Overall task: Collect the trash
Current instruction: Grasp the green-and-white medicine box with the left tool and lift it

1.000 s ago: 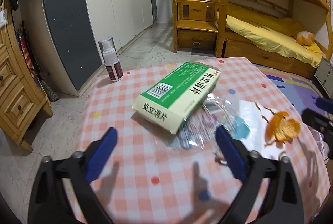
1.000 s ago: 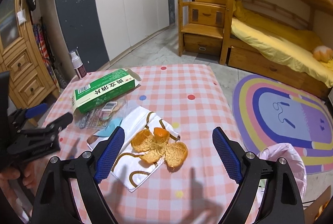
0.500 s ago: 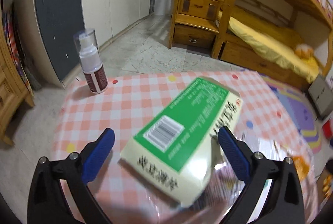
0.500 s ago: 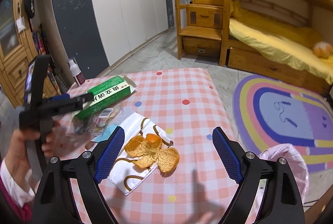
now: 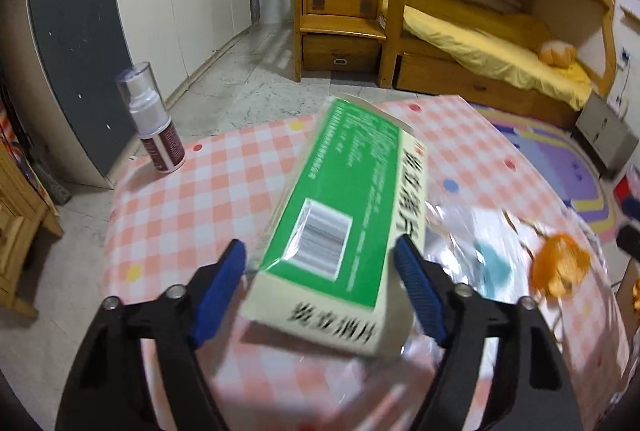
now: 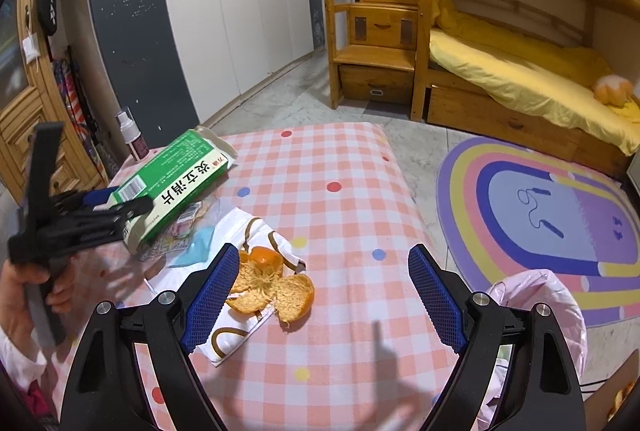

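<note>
Two grippers are at work over a desk [image 6: 340,159] covered in a pink checked cloth. Nearest us in the right wrist view, the right gripper [image 6: 320,299] hangs with its jaws wide apart and nothing between them; an orange peel [image 6: 272,291] lies on the cloth just ahead of its left finger, partly resting on a white wrapper [image 6: 236,331] with brown lines. Low to the right, beside the desk, we see the pink rim of a bag [image 6: 536,295].

In the left wrist view the left gripper [image 5: 320,287] straddles the near end of a green and cream box [image 5: 344,215], whose far end tilts up away from us. Its jaws have just been closing with the box between them. The right pad sits at the box's edge, while a sliver of cloth shows between the left pad and the box, so we judge it not yet clamped, though blur makes that uncertain. A person's hand [image 6: 24,295] holds this gripper.

Under and beside the box lies a clear plastic packet [image 6: 180,231] with something pale blue. Further off, at the desk's far left corner, a spray bottle [image 5: 154,127] stands upright. Beyond are a white wardrobe [image 6: 248,7] and a wooden bunk bed [image 6: 500,71] with yellow bedding.
</note>
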{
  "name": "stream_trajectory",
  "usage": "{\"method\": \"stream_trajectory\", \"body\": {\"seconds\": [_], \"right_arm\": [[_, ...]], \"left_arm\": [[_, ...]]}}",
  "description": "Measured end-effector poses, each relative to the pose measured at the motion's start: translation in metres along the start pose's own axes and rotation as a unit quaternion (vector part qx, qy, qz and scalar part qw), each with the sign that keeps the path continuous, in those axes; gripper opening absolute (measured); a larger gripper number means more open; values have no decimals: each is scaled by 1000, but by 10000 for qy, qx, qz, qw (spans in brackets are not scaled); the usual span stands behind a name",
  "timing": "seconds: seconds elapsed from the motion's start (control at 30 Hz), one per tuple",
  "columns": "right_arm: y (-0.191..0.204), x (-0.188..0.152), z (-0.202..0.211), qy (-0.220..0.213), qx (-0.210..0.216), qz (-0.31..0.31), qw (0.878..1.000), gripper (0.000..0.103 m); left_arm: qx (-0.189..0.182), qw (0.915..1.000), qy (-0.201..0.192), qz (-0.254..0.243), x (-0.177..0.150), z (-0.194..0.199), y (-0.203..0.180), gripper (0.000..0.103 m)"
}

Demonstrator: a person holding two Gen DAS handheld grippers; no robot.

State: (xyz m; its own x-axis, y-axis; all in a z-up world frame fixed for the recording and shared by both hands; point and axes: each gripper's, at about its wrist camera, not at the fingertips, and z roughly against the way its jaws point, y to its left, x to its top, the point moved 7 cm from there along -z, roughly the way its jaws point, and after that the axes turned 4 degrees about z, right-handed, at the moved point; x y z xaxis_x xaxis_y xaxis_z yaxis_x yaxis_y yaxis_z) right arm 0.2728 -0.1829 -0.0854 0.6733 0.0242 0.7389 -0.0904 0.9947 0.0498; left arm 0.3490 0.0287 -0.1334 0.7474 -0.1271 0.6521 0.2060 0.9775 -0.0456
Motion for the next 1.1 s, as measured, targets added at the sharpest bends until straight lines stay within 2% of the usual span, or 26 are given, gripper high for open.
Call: {"method": "stream_trajectory", "body": {"seconds": [0.07, 0.2, 0.23, 0.27, 0.33, 0.37, 0.43, 0.53, 0.7, 0.87, 1.03, 1.1], "right_arm": [[0, -1, 3, -12, 27, -16, 10000, 86], [4, -4, 11, -71, 92, -2, 9999, 86], [4, -4, 13, -87, 103, -3, 9999, 86], [4, -4, 14, -105, 112, -1, 9999, 86], [5, -4, 18, -139, 107, 14, 9998, 86], [6, -5, 18, -145, 101, 20, 9998, 86], [6, -6, 20, -154, 87, 21, 9998, 86], [7, -6, 19, -163, 61, 27, 9998, 86], [8, -6, 18, -142, 30, 116, 9998, 86], [2, -7, 18, -124, -24, 133, 9998, 86], [-10, -8, 18, -99, -27, 13, 9999, 86], [-12, -8, 19, -102, -16, -9, 9999, 86]], "left_arm": [[-11, 10000, 4, -7, -8, 12, -4, 59], [-16, 9999, 131, 25, -29, 33, -14, 57], [112, 9999, 108, 28, -33, 37, -13, 61], [279, 9996, 62, 38, -36, 40, -12, 74], [513, 9985, -142, 112, -39, 50, -9, 94], [605, 9976, -291, 152, -37, 55, -9, 96], [648, 9968, -393, 242, -33, 58, -11, 96], [554, 9958, -372, 631, -24, 52, -14, 96], [806, 9942, -303, 641, -12, 37, -30, 96], [1228, 9908, -7, 571, -12, 13, -36, 96], [1269, 9886, 324, 744, -17, -8, -30, 96], [1242, 9888, 338, 761, -18, -10, -28, 96]]}}
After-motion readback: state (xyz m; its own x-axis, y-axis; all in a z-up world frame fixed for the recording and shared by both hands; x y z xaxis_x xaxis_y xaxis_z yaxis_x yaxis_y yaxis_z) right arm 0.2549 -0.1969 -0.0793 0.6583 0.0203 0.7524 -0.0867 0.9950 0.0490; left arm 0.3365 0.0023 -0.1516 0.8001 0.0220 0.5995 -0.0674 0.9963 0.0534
